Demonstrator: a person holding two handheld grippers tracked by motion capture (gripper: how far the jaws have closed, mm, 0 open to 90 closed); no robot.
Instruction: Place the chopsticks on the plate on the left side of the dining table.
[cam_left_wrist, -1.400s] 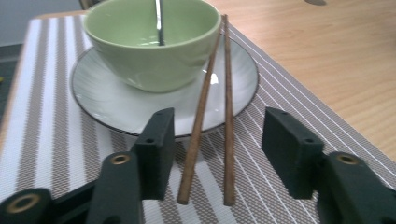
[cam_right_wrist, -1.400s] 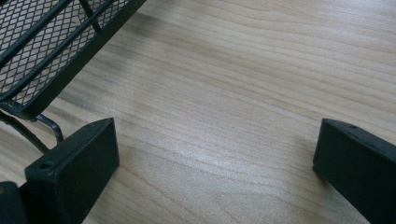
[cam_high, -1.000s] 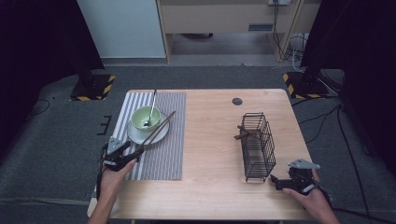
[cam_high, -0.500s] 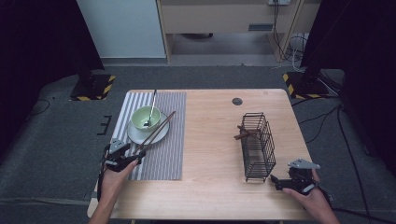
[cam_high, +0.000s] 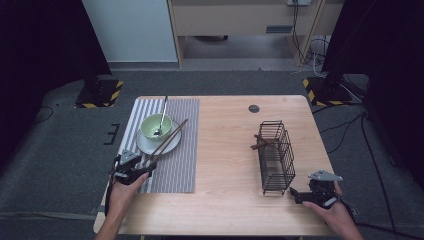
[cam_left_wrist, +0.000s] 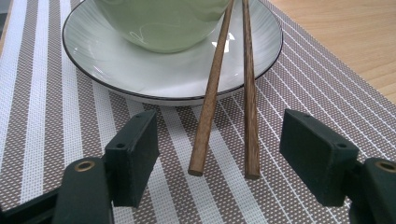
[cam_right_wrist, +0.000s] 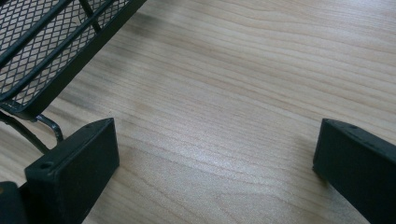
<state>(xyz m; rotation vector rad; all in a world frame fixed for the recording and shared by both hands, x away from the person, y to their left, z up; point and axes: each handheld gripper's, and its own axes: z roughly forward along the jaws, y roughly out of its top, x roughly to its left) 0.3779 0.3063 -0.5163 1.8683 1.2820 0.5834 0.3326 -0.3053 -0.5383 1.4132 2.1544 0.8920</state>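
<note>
Reaching for the chopsticks: pair of dark wooden sticks in centre frame of the left gripper view, upper parts leaning on the plate rim, near ends down on the striped placemat. In the high view they run diagonally at left of centre, from beside the green bowl toward the left gripper.

Left gripper: jaws apart, one either side of the stick ends, pads touching neither; they have just been closing a little, sticks between them. Ends sit slightly apart and not level with each other.

Judged best handling: nudge forward so pads meet the shafts above the tips, centre both sticks in the gap, then close squarely so the two are pinched together and neither rolls out. Lift along the slope, so the plate is not dragged.

Right gripper: lower right of high view, jaws wide, nothing between them, over bare table just beside the wire basket.

Hard to make out: bowl top cut off in left gripper view; spoon in the bowl is small; the brown pieces at the basket's upper end cannot be identified.
</note>
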